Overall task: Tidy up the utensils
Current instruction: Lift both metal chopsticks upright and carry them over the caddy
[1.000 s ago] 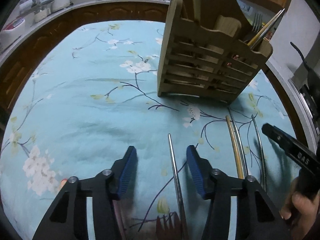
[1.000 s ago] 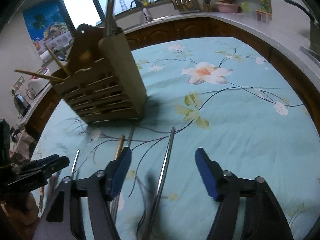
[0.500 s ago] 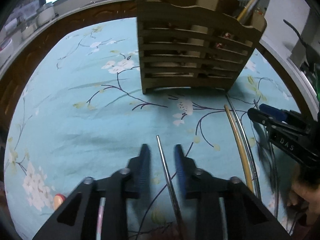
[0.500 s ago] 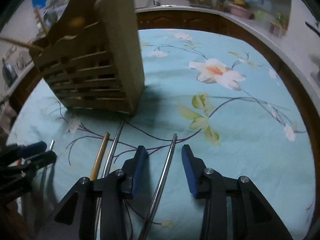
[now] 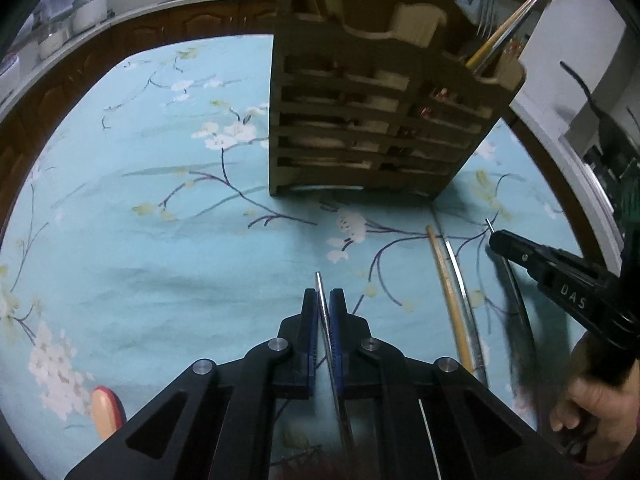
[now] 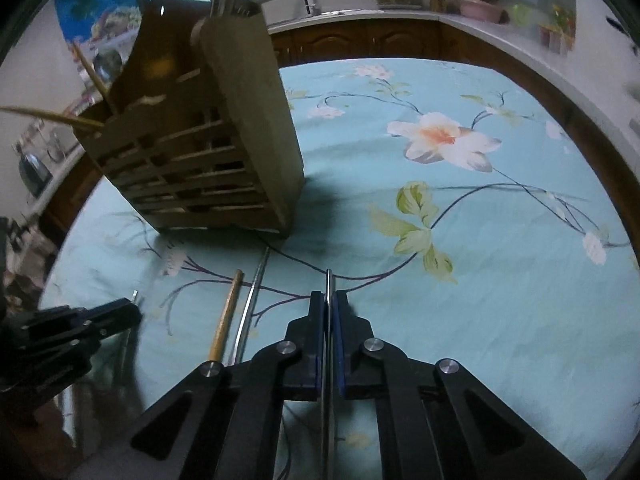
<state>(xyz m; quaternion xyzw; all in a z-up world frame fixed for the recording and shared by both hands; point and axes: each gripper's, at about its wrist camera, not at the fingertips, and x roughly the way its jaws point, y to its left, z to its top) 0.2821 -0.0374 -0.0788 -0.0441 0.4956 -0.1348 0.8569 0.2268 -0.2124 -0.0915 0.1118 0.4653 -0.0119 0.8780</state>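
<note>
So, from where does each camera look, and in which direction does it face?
Left wrist: sits on the left gripper, shut on a metal rod, facing the wooden holder; the right gripper and a hand show.
Right wrist: sits on the right gripper, shut on another metal rod, facing the holder's side; the left gripper shows.
Shared: holder, wooden chopstick, floral tablecloth.

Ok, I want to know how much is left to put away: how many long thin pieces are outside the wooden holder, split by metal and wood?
Metal rods: 3 (one clamped in the left gripper, one clamped in the right gripper, one loose rod on the tablecloth)
Wooden stick: 1, beside the loose rod
Total: 4
</note>
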